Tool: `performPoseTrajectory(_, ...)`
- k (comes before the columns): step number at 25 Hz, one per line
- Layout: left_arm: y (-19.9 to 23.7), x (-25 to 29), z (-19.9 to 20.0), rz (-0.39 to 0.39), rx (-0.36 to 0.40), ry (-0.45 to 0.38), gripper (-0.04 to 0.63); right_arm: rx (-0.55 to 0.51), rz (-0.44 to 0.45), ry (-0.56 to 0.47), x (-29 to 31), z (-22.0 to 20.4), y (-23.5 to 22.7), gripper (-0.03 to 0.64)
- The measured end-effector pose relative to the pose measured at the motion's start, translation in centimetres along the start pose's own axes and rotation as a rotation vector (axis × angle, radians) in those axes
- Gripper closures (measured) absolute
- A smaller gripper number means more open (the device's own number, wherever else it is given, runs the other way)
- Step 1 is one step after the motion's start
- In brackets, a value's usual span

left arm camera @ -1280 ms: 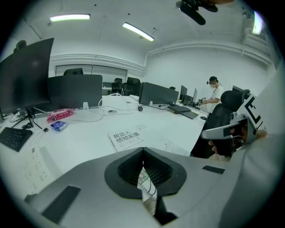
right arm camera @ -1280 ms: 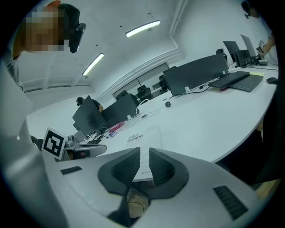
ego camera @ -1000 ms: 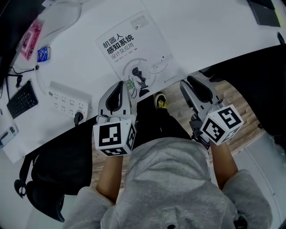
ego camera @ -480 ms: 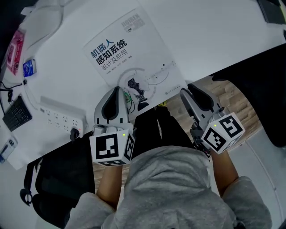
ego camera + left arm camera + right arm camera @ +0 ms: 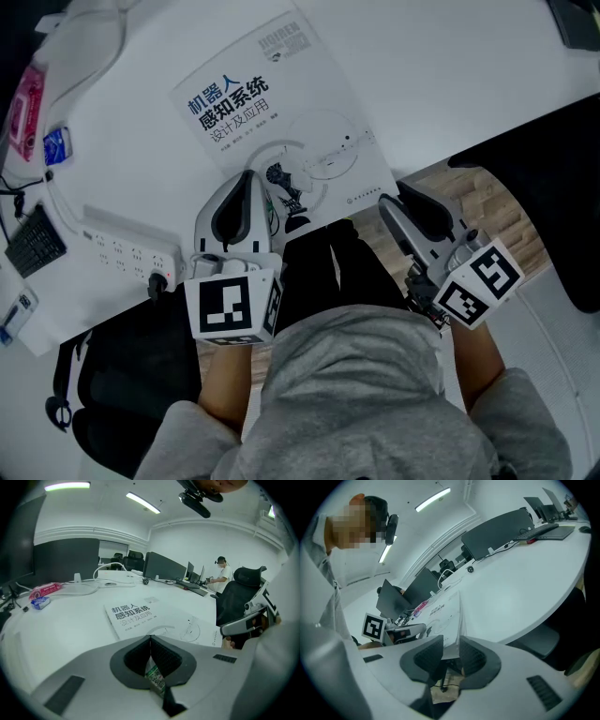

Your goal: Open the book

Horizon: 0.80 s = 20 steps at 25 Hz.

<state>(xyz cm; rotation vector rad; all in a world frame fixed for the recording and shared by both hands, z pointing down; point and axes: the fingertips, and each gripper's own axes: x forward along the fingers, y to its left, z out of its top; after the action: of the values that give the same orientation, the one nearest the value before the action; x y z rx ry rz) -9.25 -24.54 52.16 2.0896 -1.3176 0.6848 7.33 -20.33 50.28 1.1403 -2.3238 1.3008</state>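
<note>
Head view: the book (image 5: 281, 122) is lying closed, cover up, on the white worktop (image 5: 450, 84), with its near edge sticking out a little past the worktop's rim. The left gripper (image 5: 248, 176) is hanging over the cover's near left part and hiding a bit of the print. The right gripper (image 5: 392, 192) is sitting at the book's near right corner. A power strip (image 5: 127, 248) is lying just left of the left gripper, with a keyboard (image 5: 37, 239) further left. A pink packet (image 5: 26, 108) and a blue packet (image 5: 56, 145) are lying well apart from the book at the far left, with a white cable (image 5: 89, 37) looping behind them. Below the rim, the person's grey hoodie (image 5: 347, 394), a black chair (image 5: 122, 375) and the wooden floor (image 5: 487, 216) are showing.

Left gripper view: the left gripper (image 5: 150, 638) is showing its jaws together, tips meeting, with no object pinched at the tips. The book (image 5: 140, 618) is lying just ahead, its title facing the camera. The two packets are sitting off to the left and dark monitors (image 5: 166, 566) are standing at the back. Another person (image 5: 222, 573) is sitting at the far end. The right gripper is showing at the right edge.

Right gripper view: the right gripper (image 5: 451, 646) is showing its jaws apart after closing in a little just now. The book's near corner (image 5: 445, 613) is standing between them, and no pad is visibly pressing on it. The left gripper's marker cube is showing at the left. Monitors are standing across the worktop.
</note>
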Motion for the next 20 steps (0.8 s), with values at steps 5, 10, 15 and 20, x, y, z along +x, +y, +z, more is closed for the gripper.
performPoseTrajectory(5,-1.0,1.0,0.7,0.02,0.096,-0.006,0.584,0.036,0.052,-0.033,0.5,0.6,0.9,0.514)
performPoseTrajectory(10,-1.1,0.9,0.7,-0.012,0.036,-0.021,0.584,-0.112,0.003,-0.107,0.4,1.8,1.9,0.514)
performPoseTrajectory(15,-1.0,0.9,1.0,-0.014,0.026,-0.036,0.584,-0.196,-0.078,-0.122,0.4,1.4,1.9,0.514)
performPoseTrajectory(20,-1.1,0.8,0.9,-0.05,0.023,-0.069,0.584,-0.284,-0.215,-0.155,0.0,1.4,1.8,0.514)
